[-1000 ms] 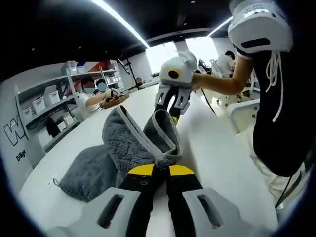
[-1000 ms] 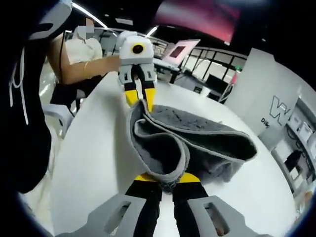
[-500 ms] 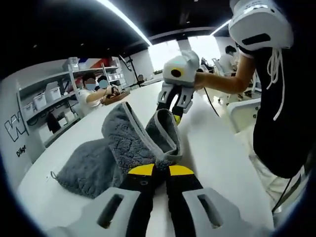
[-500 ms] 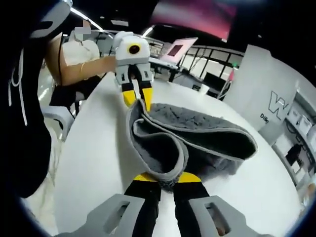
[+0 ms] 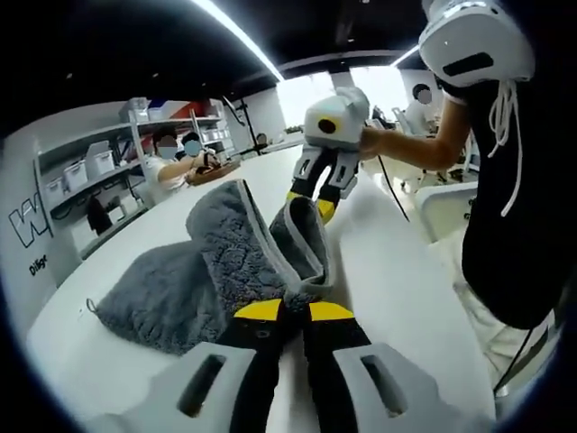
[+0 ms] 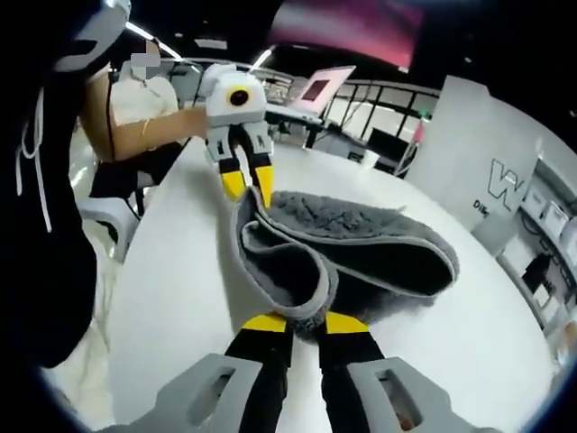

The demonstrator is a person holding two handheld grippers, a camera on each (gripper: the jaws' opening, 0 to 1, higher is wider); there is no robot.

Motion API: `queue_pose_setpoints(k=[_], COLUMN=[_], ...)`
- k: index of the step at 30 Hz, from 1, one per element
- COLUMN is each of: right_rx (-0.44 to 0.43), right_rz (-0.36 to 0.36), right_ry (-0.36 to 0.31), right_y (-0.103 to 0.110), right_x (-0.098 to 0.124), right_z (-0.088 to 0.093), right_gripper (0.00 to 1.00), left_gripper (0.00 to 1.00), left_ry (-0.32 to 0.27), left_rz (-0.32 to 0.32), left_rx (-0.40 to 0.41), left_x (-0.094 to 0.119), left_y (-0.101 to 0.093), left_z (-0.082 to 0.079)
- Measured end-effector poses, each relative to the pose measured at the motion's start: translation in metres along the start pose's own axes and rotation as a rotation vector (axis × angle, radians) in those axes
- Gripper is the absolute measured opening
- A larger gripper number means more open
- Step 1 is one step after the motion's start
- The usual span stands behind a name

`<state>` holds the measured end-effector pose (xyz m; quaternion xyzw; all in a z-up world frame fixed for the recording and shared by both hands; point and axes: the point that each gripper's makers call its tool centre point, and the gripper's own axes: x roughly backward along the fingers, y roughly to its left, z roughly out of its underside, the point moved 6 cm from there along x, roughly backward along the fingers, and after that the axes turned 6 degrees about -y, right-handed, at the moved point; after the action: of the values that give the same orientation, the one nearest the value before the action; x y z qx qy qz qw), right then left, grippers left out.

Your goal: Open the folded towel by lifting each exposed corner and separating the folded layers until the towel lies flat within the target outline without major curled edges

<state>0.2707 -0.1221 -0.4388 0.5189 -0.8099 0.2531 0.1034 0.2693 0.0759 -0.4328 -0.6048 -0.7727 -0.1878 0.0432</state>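
A grey fluffy towel (image 5: 194, 280) with a pale hem lies partly lifted over the white table (image 5: 397, 280). My left gripper (image 5: 283, 310) is shut on one corner of it, at the bottom of the left gripper view. The right gripper (image 5: 315, 206) comes in from the far side and pinches the opposite corner. In the right gripper view, my right gripper (image 6: 304, 322) is shut on the towel (image 6: 361, 244), and the left gripper (image 6: 248, 185) holds the far corner. The hem hangs slack in a loop between the two grippers.
The person holding the grippers stands at the table's edge in a black top (image 5: 514, 180). Seated people (image 5: 171, 167) and shelves (image 5: 81, 176) lie beyond the table. A white chair (image 6: 113, 212) stands beside the table. A laptop (image 6: 320, 90) sits at the far end.
Both grippers have drawn slightly apart, still holding their corners. The towel's hanging part has sunk lower and spread more over the table.
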Motion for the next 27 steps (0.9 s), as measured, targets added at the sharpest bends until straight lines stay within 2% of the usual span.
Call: queue_pose_setpoints(k=[9, 16, 27], right_rx=[-0.013, -0.024, -0.035], right_rz=[0.002, 0.002, 0.010], right_ry=[0.002, 0.005, 0.003], right_y=[0.003, 0.005, 0.011], right_x=[0.007, 0.008, 0.018], right_z=[0.001, 0.003, 0.002], right_gripper=[0.06, 0.06, 0.05], left_gripper=[0.09, 0.09, 0.14], left_ry=[-0.012, -0.035, -0.026], left_rz=[-0.014, -0.057, -0.086], left_rx=[0.024, 0.071, 0.092], left_x=[0.003, 0.004, 0.011], left_y=[-0.001, -0.003, -0.011], left_z=[0.003, 0.005, 0.006])
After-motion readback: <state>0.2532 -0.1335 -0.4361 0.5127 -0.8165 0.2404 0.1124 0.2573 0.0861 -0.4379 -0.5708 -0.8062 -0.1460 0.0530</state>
